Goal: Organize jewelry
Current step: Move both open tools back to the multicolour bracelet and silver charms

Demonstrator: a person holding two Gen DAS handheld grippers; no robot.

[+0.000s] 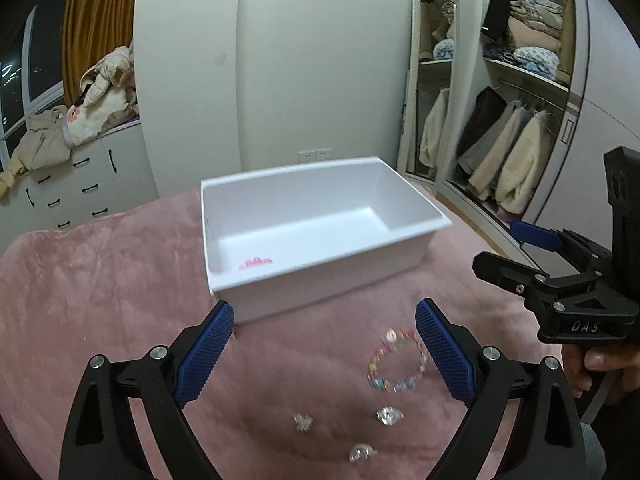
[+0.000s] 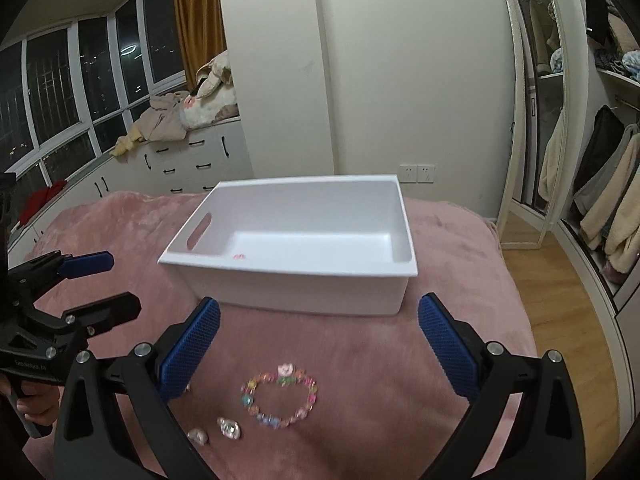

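A white plastic bin [image 1: 400, 240] [image 2: 312, 288] stands on the pink blanket with a small pink item [image 1: 256, 263] [image 2: 240, 256] on its floor. In front of it lies a colourful bead bracelet [image 1: 396, 360] [image 2: 280, 400]. Three clear crystal pieces lie nearby [image 1: 389, 415] [image 1: 303, 422] [image 1: 362, 452]; two show in the right wrist view [image 2: 229, 427] [image 2: 199, 437]. My left gripper [image 1: 324, 344] is open and empty above the jewelry. My right gripper [image 2: 318, 340] is open and empty above the bracelet.
The pink blanket [image 1: 100, 300] covers a bed. White drawers with piled clothes [image 1: 80, 168] stand at the left. A mirror [image 2: 532, 120] and an open wardrobe [image 1: 520, 120] stand at the right, by wooden floor [image 2: 568, 340].
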